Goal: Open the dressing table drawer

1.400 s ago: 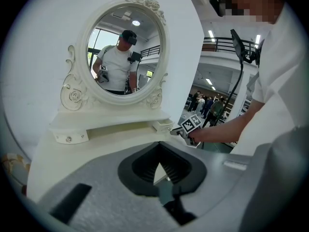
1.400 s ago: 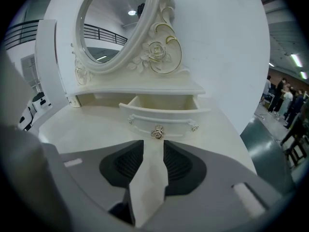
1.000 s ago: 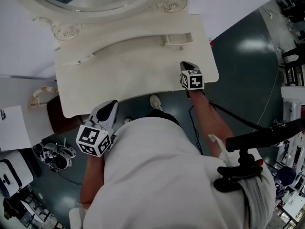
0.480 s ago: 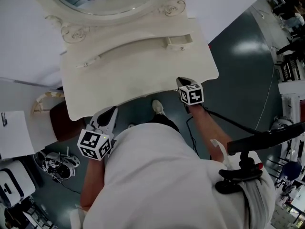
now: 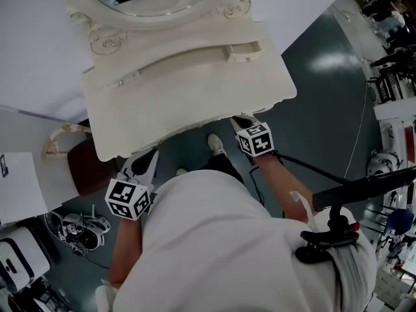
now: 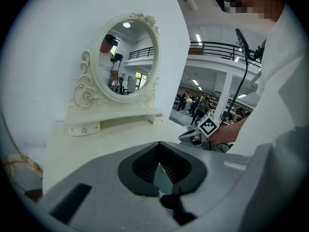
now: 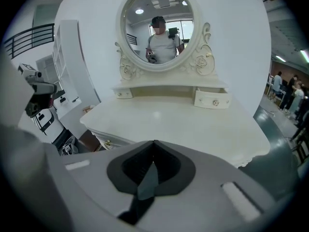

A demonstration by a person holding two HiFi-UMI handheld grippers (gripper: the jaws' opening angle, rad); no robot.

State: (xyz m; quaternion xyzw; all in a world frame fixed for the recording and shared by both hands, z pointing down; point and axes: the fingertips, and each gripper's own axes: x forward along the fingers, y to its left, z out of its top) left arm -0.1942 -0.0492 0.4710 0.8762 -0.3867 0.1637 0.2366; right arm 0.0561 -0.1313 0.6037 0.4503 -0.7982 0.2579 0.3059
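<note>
One dressing table (image 7: pixel 169 122), one mirror (image 7: pixel 157 13), two drawers — left drawer (image 7: pixel 123 94) shut, right drawer (image 7: pixel 212 99) ajar, contents unseen. Left gripper (image 6: pixel 159 167) and right gripper (image 7: pixel 151 167) — both clenched, empty.

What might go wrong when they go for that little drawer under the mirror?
Both the left gripper and right gripper have jaws shut, so they may knock the small drawer's knob instead of gripping it. It already seems to stick out; a hard pull might drop it. A cable trails near the feet.

A cream dressing table (image 5: pixel 195 96) bears an oval mirror (image 7: pixel 157 25) and small drawers (image 7: pixel 212 99).
</note>
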